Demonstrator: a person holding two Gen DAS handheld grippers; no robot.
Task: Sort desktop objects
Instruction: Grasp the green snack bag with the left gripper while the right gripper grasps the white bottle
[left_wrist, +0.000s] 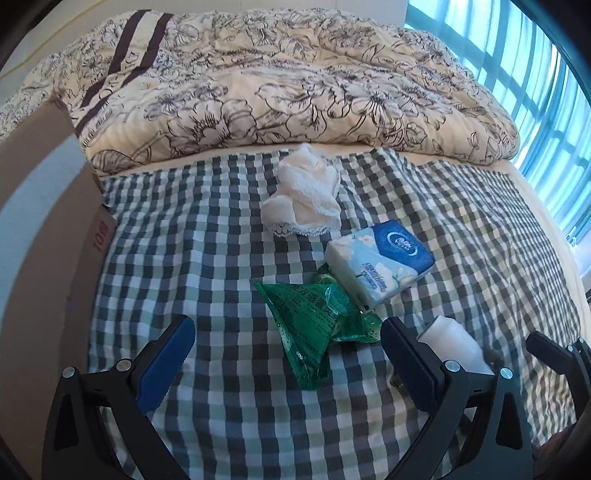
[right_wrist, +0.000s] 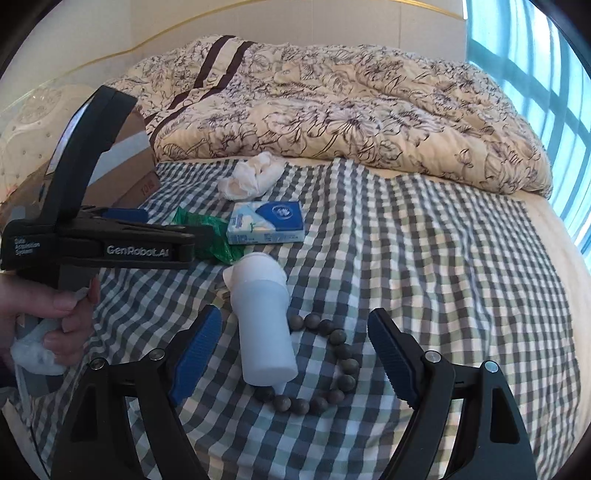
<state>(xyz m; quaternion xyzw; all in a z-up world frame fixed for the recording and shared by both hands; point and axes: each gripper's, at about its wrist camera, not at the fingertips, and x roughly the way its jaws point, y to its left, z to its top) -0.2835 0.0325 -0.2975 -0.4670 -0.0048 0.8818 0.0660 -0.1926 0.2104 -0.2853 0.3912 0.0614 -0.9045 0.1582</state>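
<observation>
A crumpled green packet lies on the checked cloth, between the wide-open jaws of my left gripper; its pads do not touch it. A blue-and-white tissue pack sits just behind, with a white cloth farther back. In the right wrist view a white bottle lies on its side over a ring of dark beads. My right gripper stands open around both, pads clear of the bottle. My left gripper shows there from the side, over the green packet.
A cardboard box stands at the left edge of the checked cloth. A bunched floral quilt fills the back of the bed. A window is on the right. A hand grips the left gripper's handle.
</observation>
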